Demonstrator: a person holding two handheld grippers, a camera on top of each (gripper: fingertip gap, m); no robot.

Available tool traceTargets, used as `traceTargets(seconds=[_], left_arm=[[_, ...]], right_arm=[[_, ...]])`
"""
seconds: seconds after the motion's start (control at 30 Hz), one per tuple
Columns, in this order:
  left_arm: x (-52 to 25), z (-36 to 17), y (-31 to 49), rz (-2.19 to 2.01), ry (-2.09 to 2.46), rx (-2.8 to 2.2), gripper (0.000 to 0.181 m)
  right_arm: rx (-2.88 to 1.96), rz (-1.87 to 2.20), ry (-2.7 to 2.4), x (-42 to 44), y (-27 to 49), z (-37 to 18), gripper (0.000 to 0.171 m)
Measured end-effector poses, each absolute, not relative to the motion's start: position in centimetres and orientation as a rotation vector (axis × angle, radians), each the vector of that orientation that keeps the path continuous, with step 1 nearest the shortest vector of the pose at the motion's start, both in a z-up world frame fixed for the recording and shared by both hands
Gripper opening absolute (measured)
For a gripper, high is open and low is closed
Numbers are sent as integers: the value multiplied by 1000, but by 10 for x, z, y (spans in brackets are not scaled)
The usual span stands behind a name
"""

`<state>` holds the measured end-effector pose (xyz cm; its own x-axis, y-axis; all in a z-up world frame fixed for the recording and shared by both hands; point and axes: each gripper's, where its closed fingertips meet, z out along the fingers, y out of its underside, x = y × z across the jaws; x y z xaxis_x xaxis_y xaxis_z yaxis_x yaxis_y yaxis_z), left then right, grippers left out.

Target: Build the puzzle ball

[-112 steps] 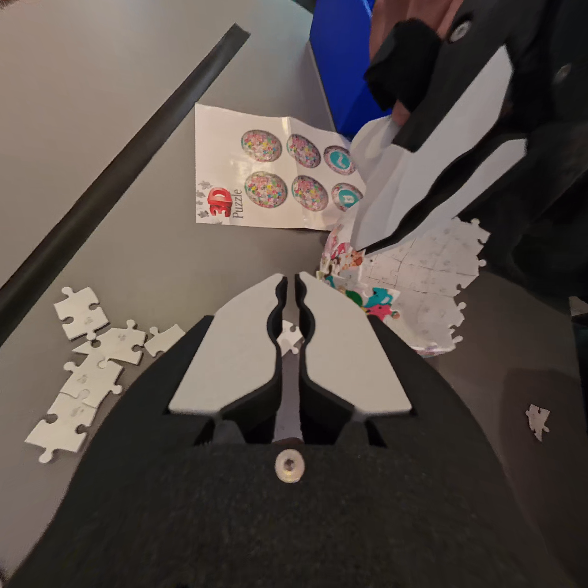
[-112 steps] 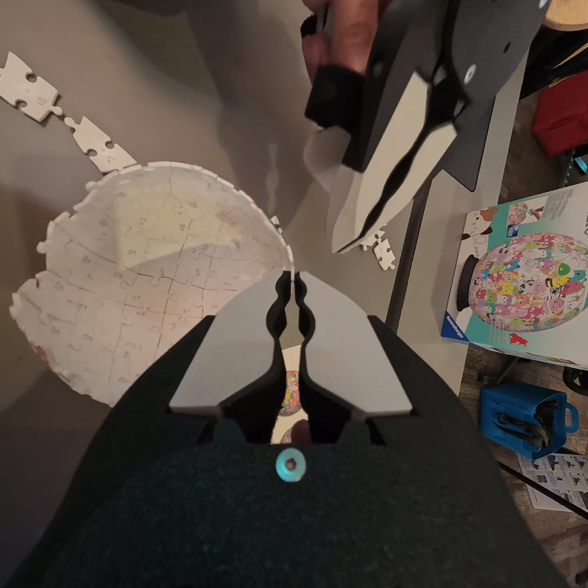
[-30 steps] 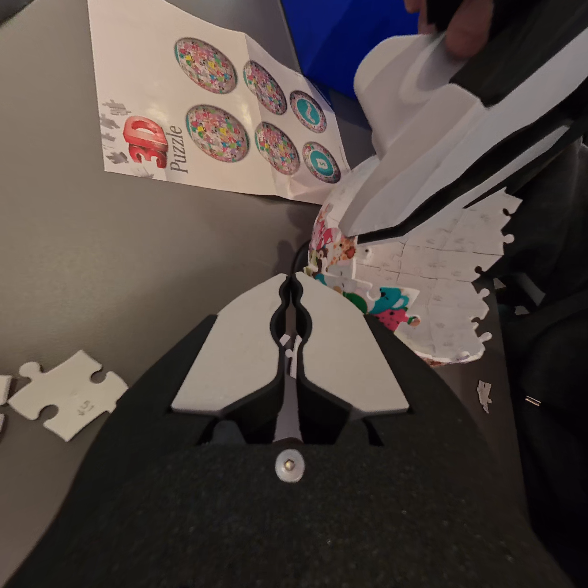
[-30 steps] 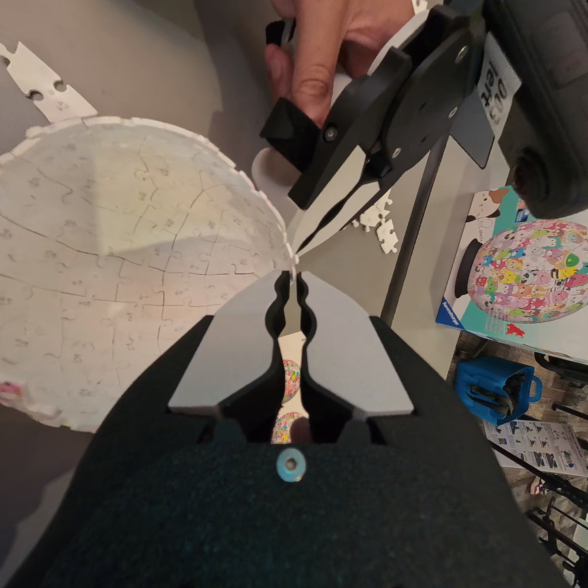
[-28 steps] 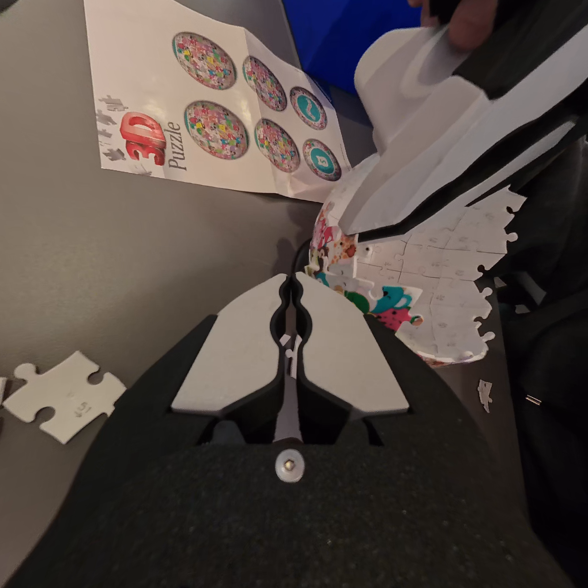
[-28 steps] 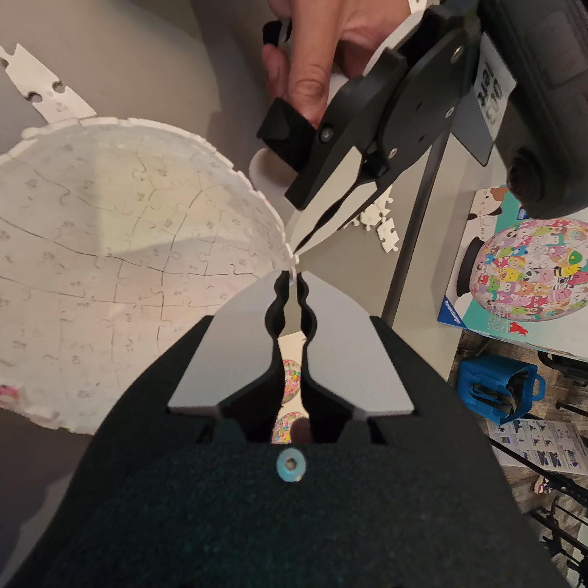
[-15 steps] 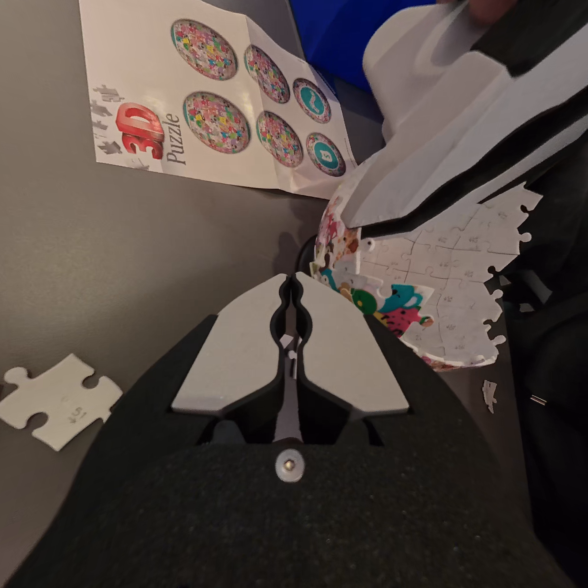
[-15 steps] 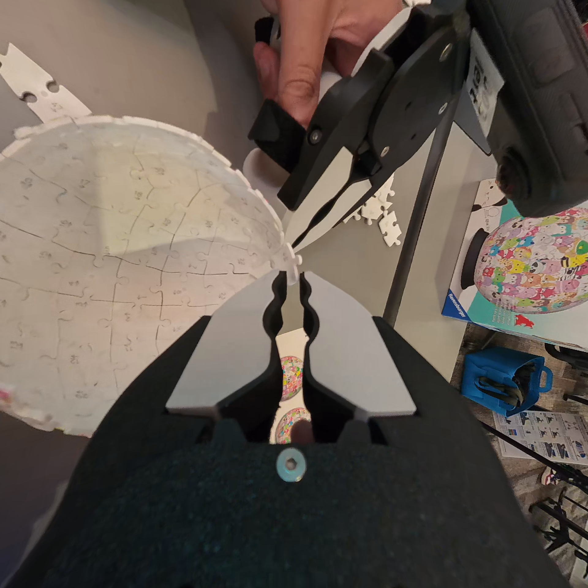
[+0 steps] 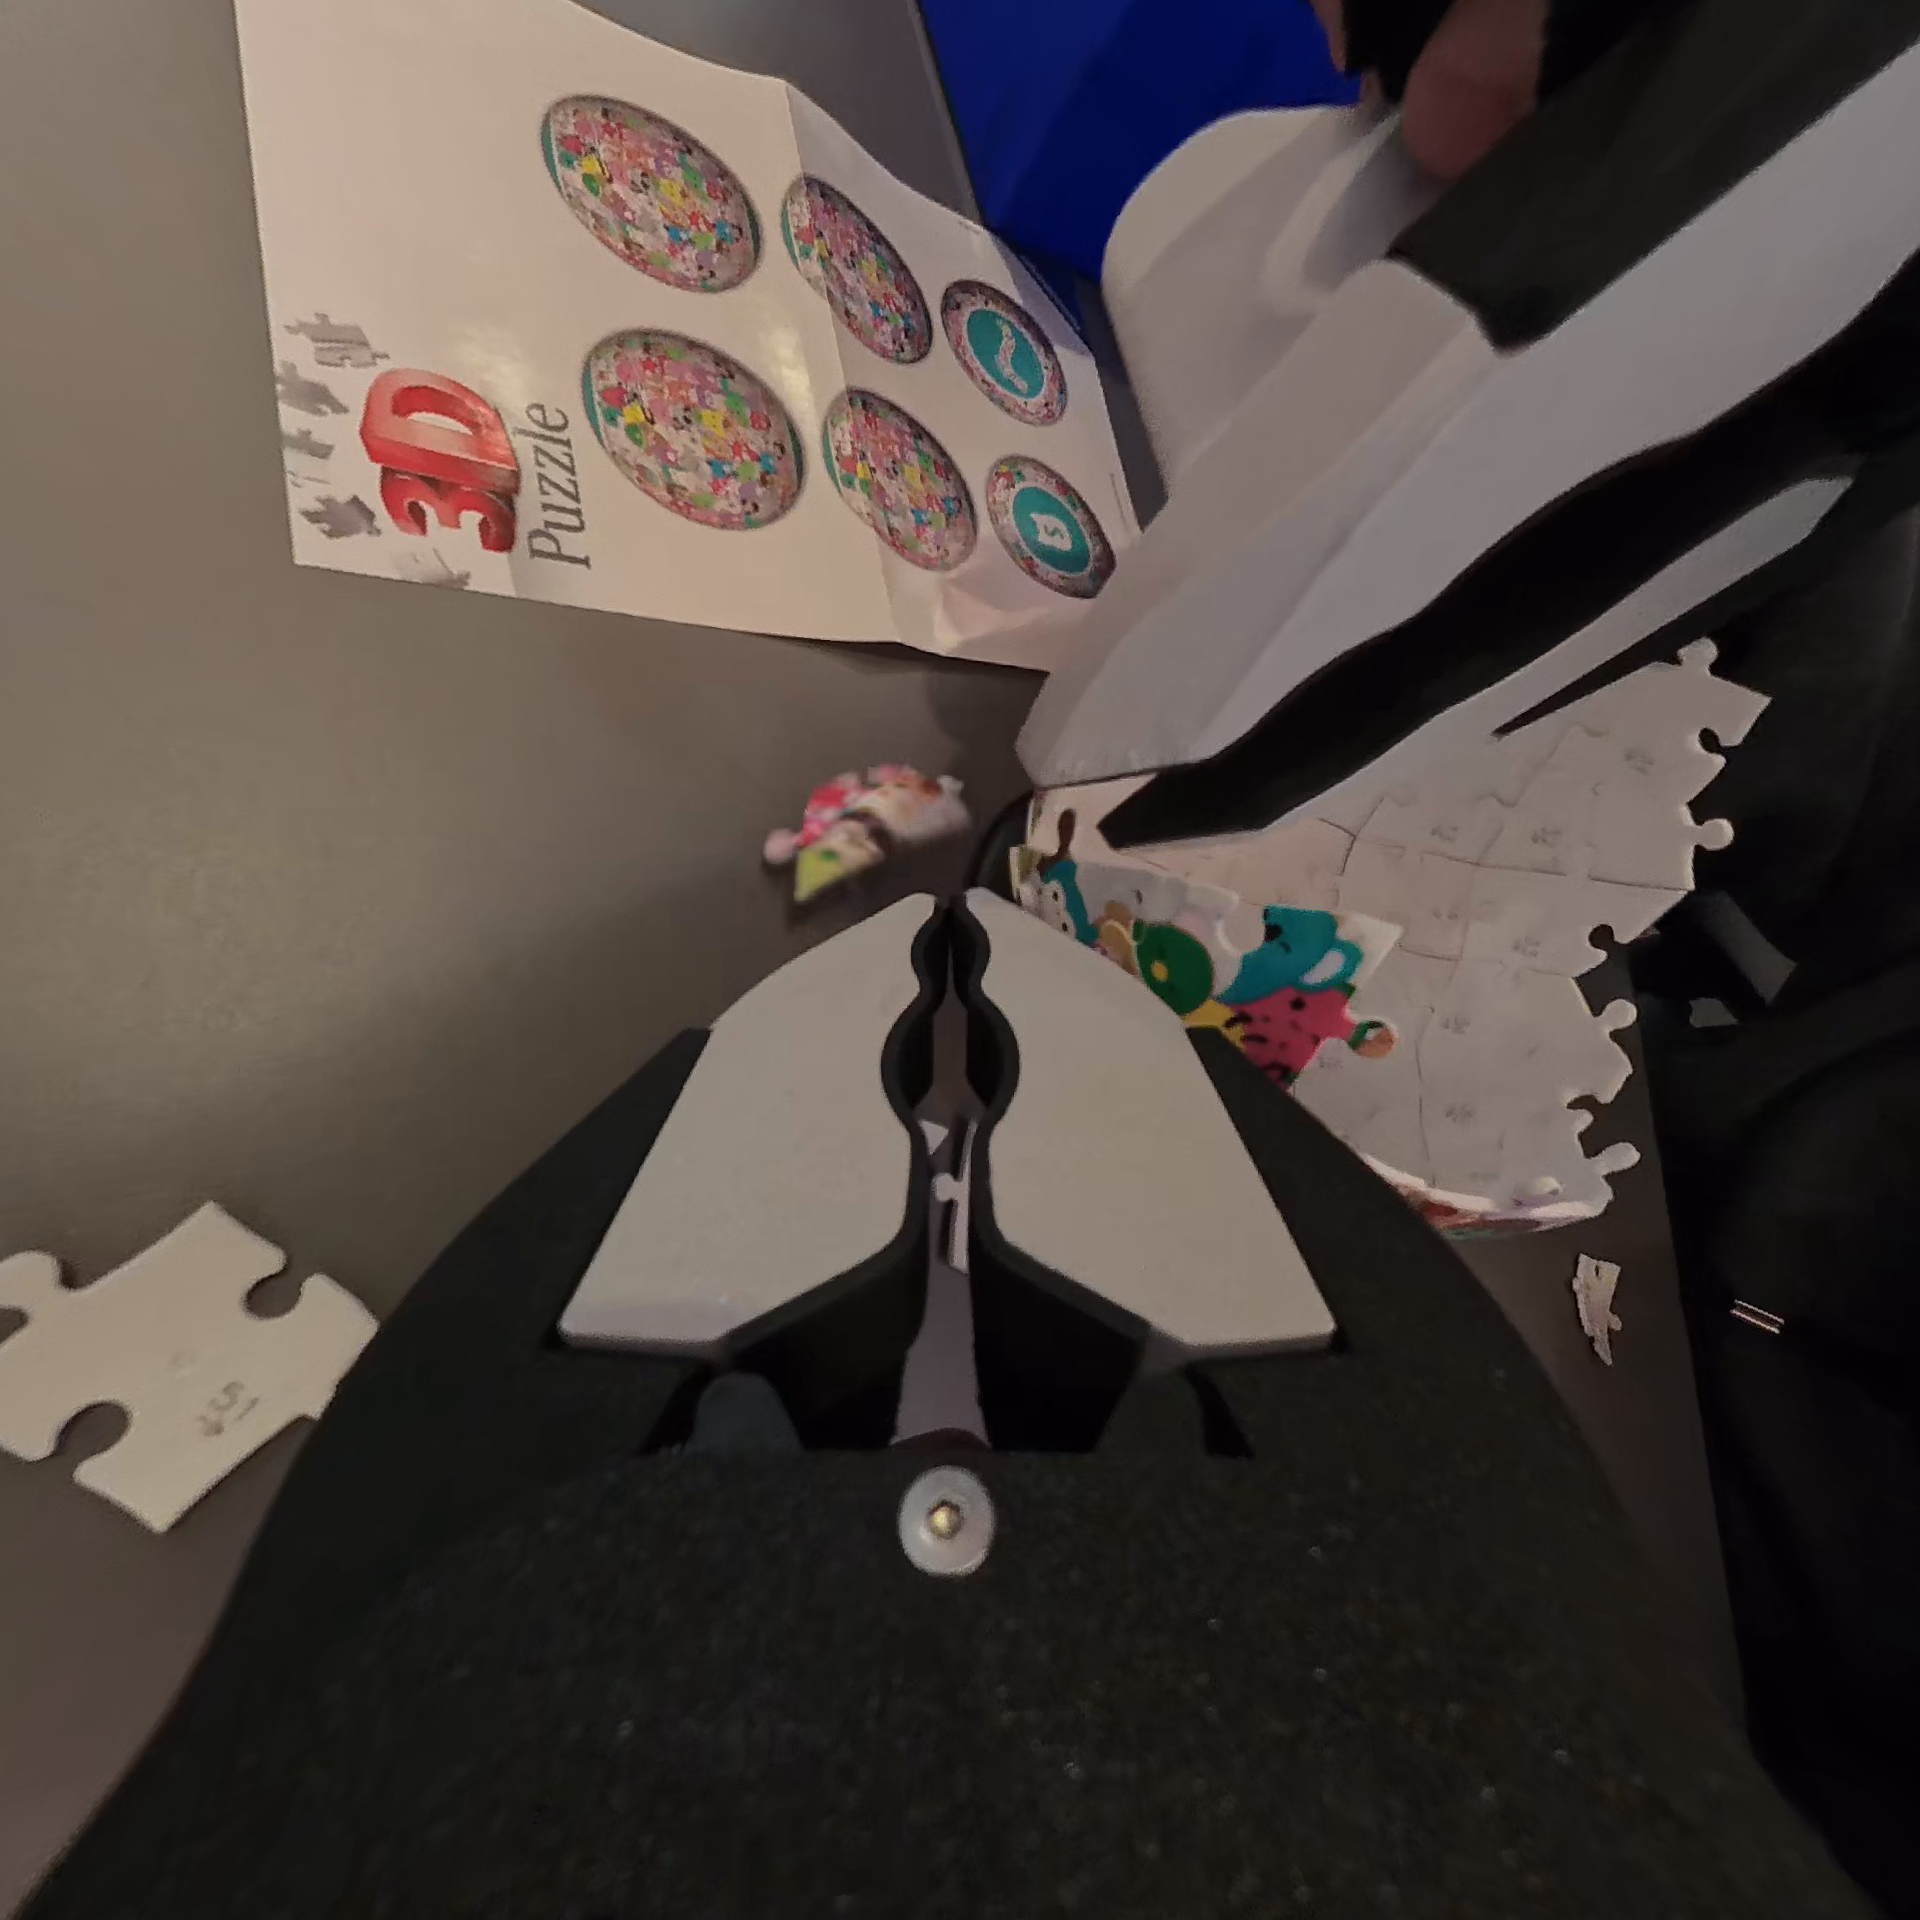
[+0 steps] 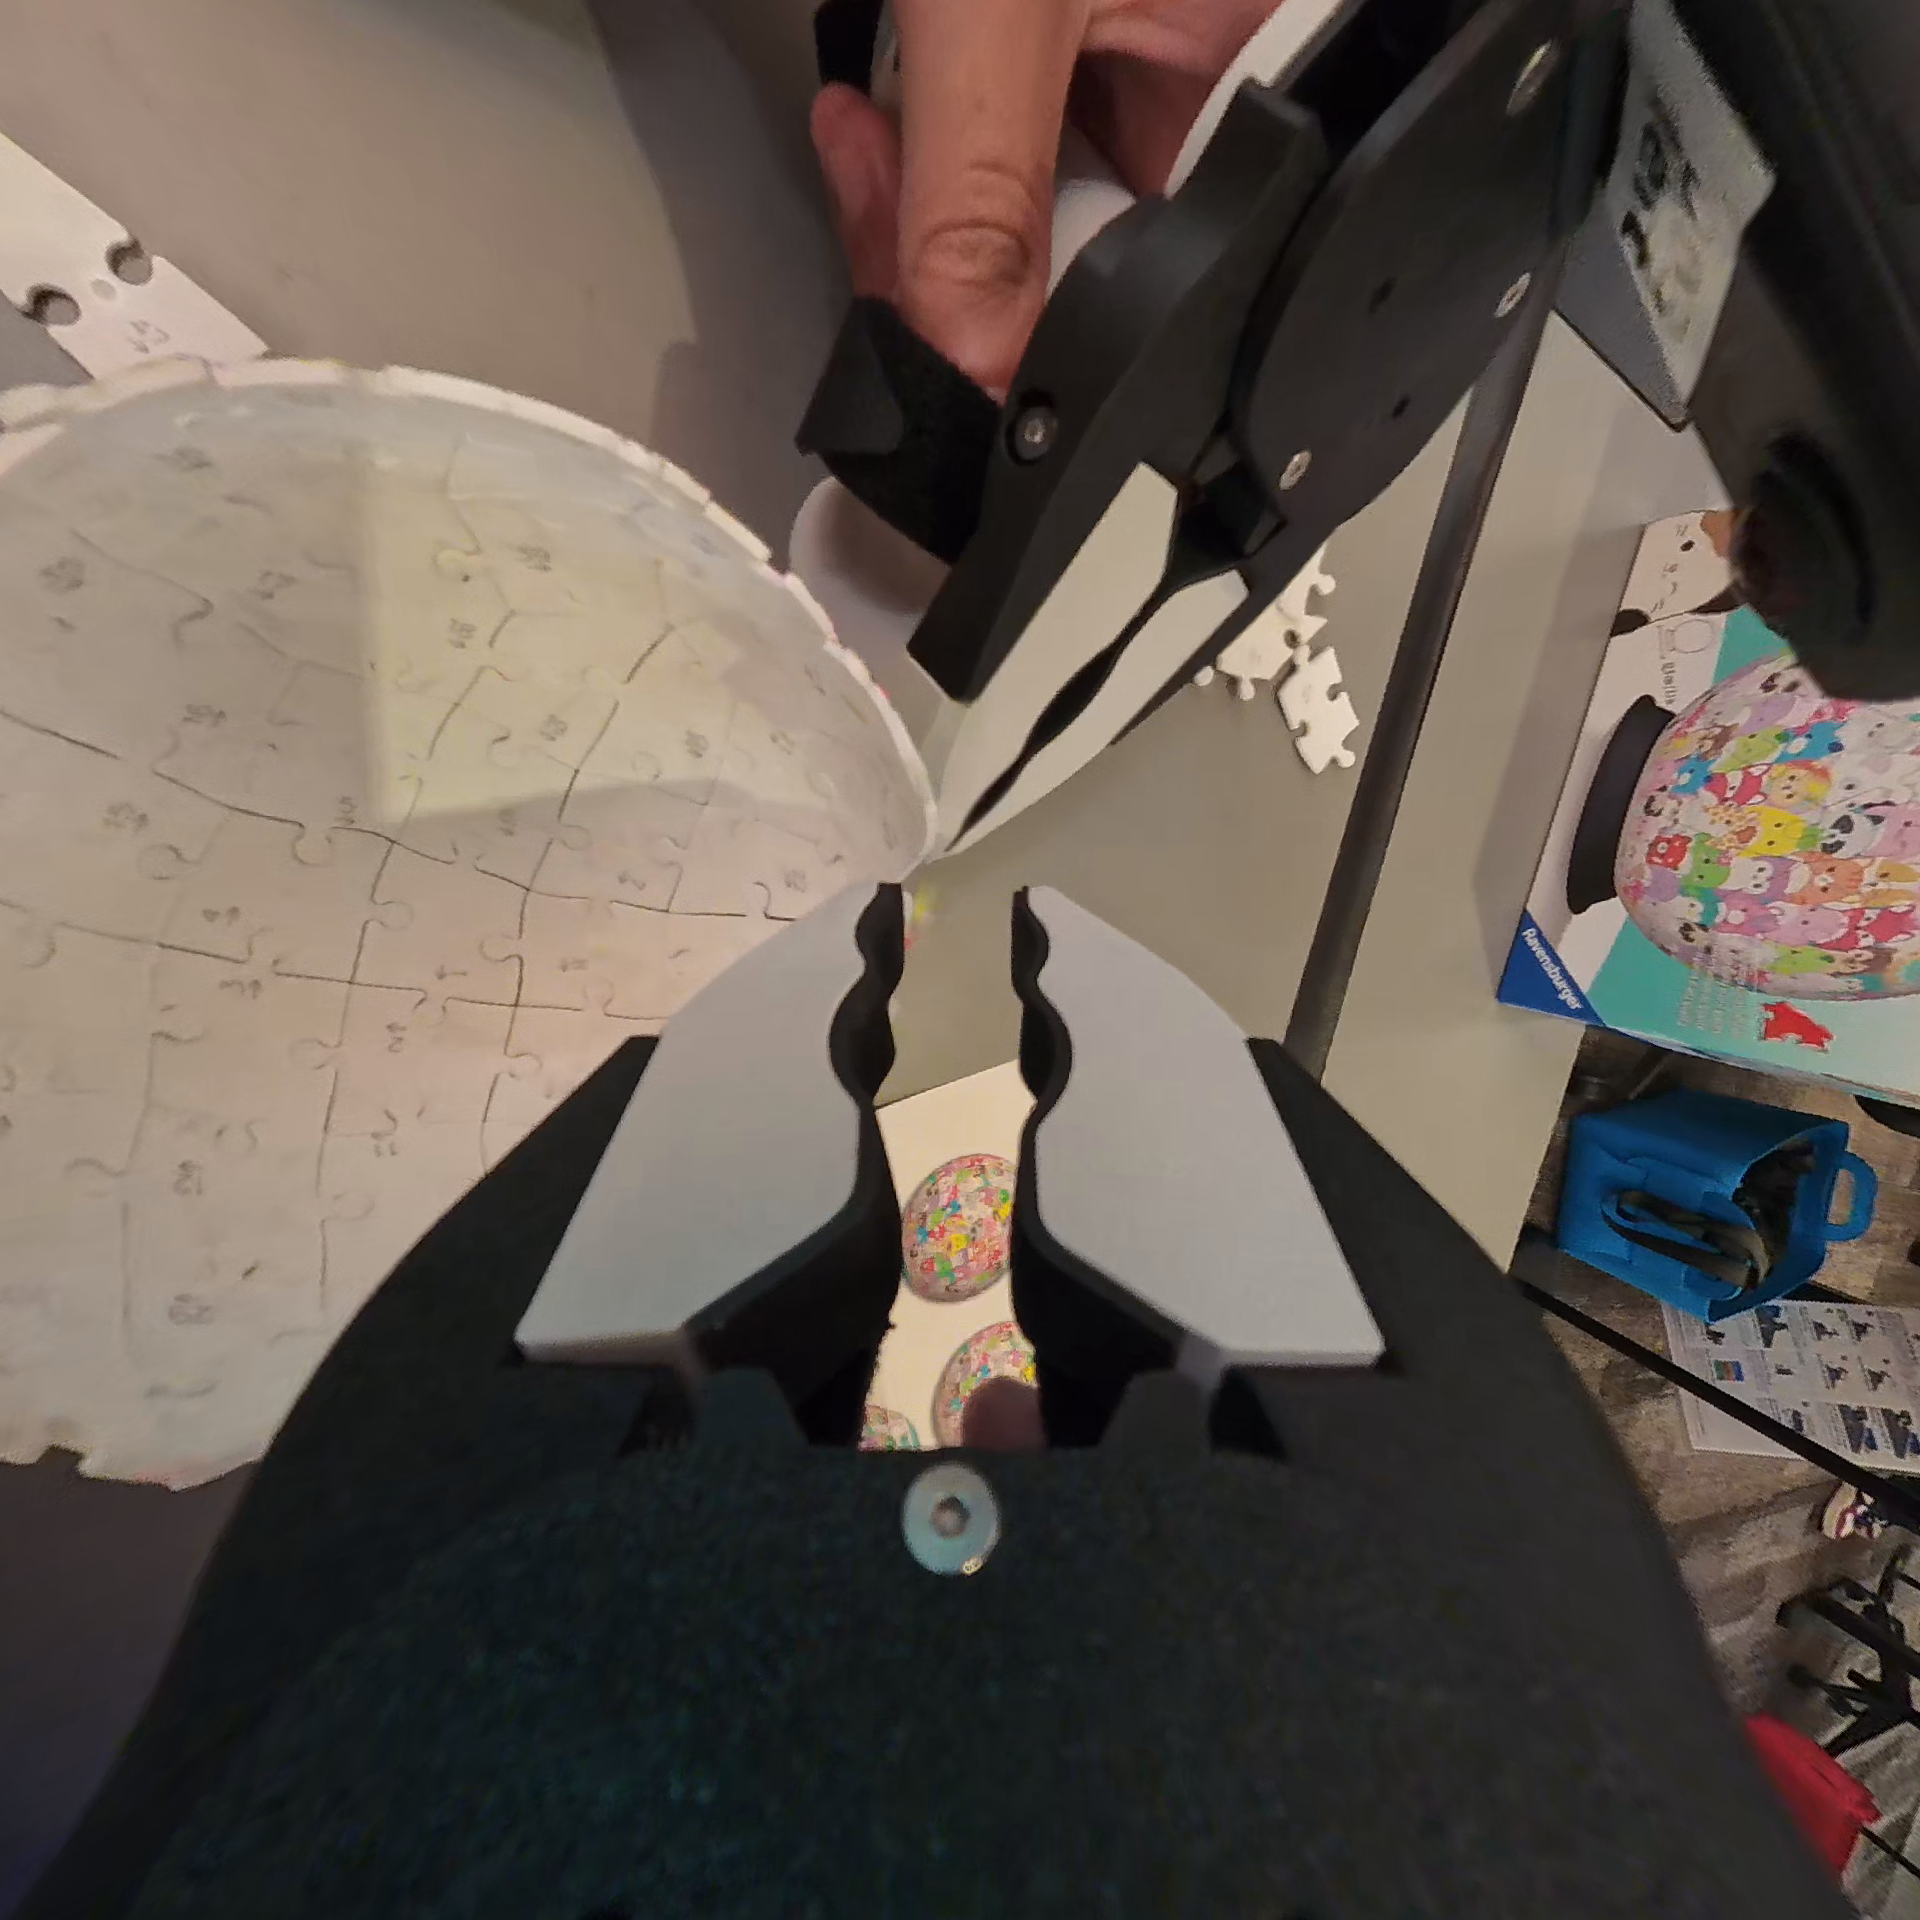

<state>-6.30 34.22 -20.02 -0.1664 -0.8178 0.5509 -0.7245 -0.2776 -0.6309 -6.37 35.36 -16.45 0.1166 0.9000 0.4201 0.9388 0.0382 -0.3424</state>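
Left tool [image 9: 954,914] clenched, a thin white puzzle piece [image 9: 951,1195] caught deep between its fingers, tips just beside the rim of the half-built puzzle ball [image 9: 1455,935] at 2 o'clock. Right tool [image 10: 956,904] released, fingers parted, tips just beside the shell's edge near 12 o'clock. Shell of the ball resting on the grey table [image 9: 312,831], pale inner side filling 9 to 10 o'clock in the right wrist view. Colourful loose piece [image 9: 873,821] lying face up on the table at 11 o'clock of the left tool. Folded instruction sheet [image 9: 623,343] beyond it; white loose piece [image 9: 177,1361] at 8 o'clock. Puzzle box [image 10: 1766,831] off the table at 3 o'clock.
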Motion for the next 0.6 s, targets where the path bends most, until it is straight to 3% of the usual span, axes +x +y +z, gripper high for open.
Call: traceTargets(seconds=[0.23,0.37,0.5,0.6], left_arm=[[-67,-199,361,-1349,1790,-1947,0],[-61,-198,385,-1199,1746,-1842,13],[-54,-190,401,-1184,1650,-1720,21],[-57,-180,409,-1193,1562,-1681,25]], right_arm=[[-1804,-92,-1626,-52,358,-118,25],[-1801,-6,-1380,-36,373,-80,34],[-1926,79,-1097,-1,409,-93,48],[-2001,97,-901,17,434,-105,50]])
